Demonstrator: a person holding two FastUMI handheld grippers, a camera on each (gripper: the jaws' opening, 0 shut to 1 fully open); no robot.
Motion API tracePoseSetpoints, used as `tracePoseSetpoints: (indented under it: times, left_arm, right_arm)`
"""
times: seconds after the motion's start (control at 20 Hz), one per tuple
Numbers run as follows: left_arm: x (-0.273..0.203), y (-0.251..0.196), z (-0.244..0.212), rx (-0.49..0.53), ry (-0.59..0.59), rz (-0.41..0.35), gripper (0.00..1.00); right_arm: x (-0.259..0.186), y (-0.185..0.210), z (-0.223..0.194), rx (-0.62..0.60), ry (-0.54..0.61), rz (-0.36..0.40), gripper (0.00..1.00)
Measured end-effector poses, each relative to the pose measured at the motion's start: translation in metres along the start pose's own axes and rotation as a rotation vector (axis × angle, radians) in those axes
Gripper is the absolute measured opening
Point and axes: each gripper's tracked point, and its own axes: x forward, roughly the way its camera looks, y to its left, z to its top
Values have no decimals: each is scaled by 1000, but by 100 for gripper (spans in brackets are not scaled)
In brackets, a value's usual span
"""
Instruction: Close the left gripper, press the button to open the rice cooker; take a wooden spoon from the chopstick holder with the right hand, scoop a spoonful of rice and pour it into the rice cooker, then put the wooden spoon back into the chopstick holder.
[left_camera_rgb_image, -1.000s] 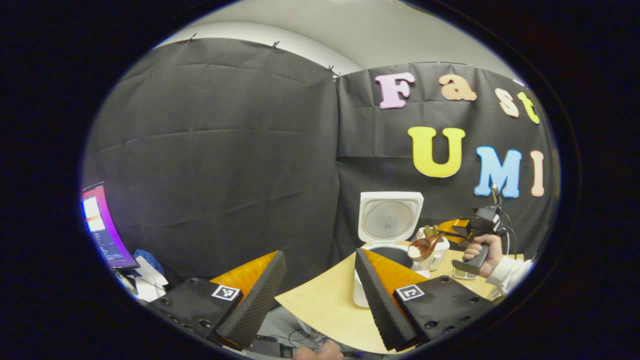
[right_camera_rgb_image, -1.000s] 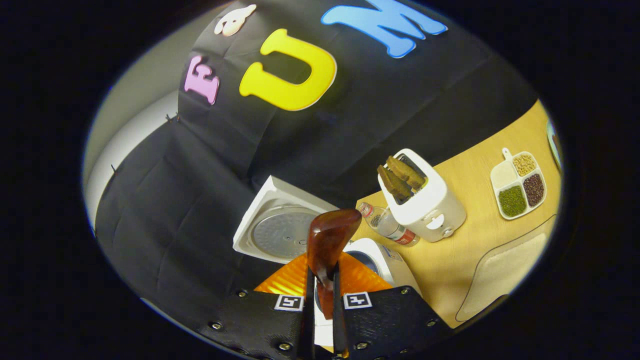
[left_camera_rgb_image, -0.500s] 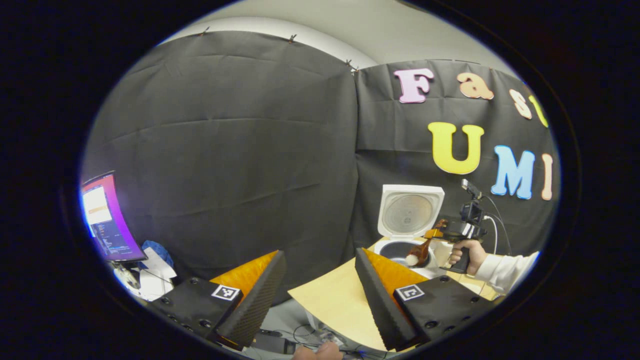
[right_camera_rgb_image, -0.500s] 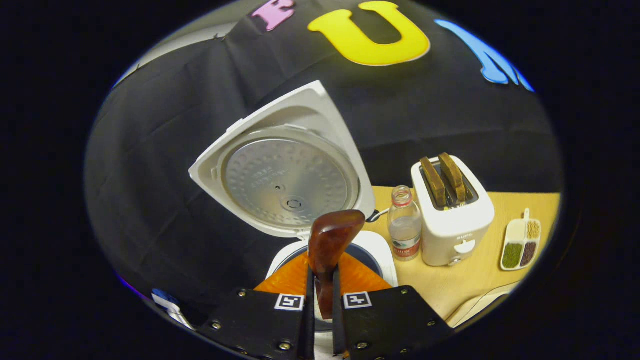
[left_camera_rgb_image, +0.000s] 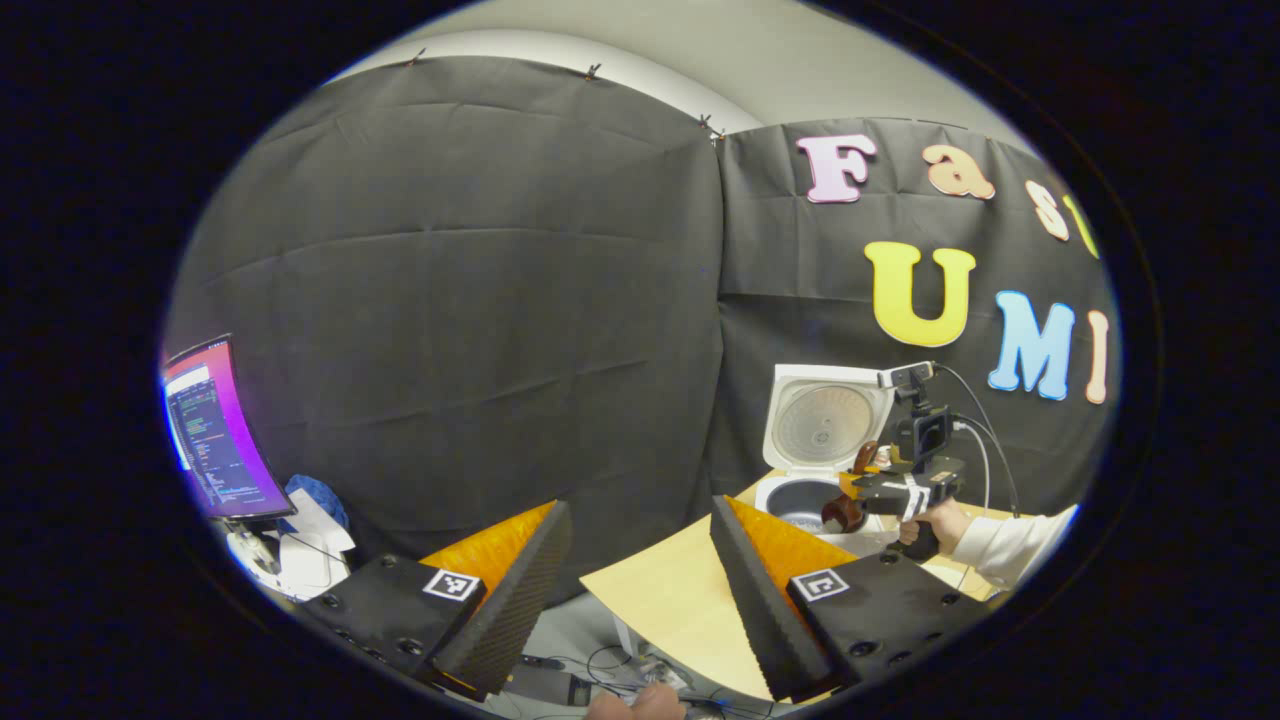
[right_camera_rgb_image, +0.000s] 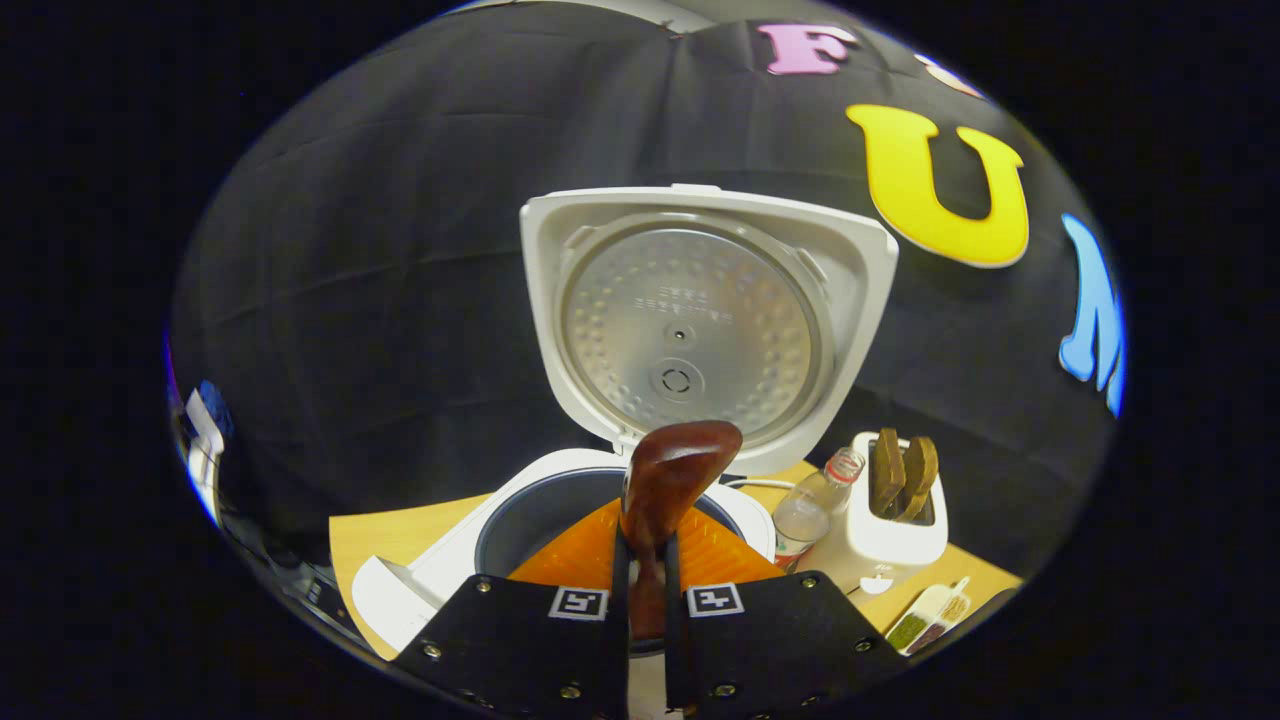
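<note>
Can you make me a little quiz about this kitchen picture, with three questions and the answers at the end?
1. True or false: the rice cooker has its lid shut.
2. What is the right gripper holding between its fingers? A) a wooden spoon B) a fork C) a cup
3. Fill in the blank: the slices of toast stand in a white ____ beside the plastic bottle.

Key:
1. False. The lid stands open.
2. A. The spoon's bowl hangs over the open pot.
3. toaster
</note>
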Motion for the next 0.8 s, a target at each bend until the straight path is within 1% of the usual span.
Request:
tracePoseSetpoints:
  times: [0.05, 0.1, 0.15, 0.2, 0.35, 0.4, 0.45, 0.5, 0.55, 0.65, 0.75, 0.8]
  left_arm:
    - [0, -1, -1, -4, 1, -2, 94]
    - [-2, -2, 0, -8, 1, -6, 97]
    - [-3, -2, 1, -11, -1, -8, 94]
    - [-6, 0, 1, -9, -5, -9, 94]
    - [-17, 1, 11, 3, -29, -11, 94]
    - [-20, 3, 9, 11, -36, -10, 98]
    - [-26, 5, 10, 17, -40, -10, 94]
    - [-32, 8, 11, 21, -43, -12, 94]
    - [-37, 10, 12, 22, -45, -12, 94]
    - [-47, 21, 15, 19, -58, -16, 94]
    - [-57, 25, 17, 14, -73, -29, 94]
    - [-62, 27, 20, 11, -82, -38, 94]
  right_arm:
    - [-5, 6, 6, -68, -27, -4, 15]
    - [-10, 12, 12, -146, -53, -9, 15]
    - [-15, 20, 16, -222, -80, -16, 14]
    - [-19, 28, 19, -293, -99, -24, 14]
    - [-26, 43, 20, -399, -114, -56, 15]
    - [-28, 47, 21, -432, -124, -72, 14]
    - [-28, 50, 18, -456, -131, -82, 14]
    - [-31, 53, 16, -457, -128, -85, 14]
    - [-31, 52, 14, -424, -114, -79, 14]
    - [-29, 35, 23, -282, -89, -69, 15]
    - [-27, 10, 31, -165, -87, -82, 14]
    - [-34, 5, 40, -115, -81, -78, 15]
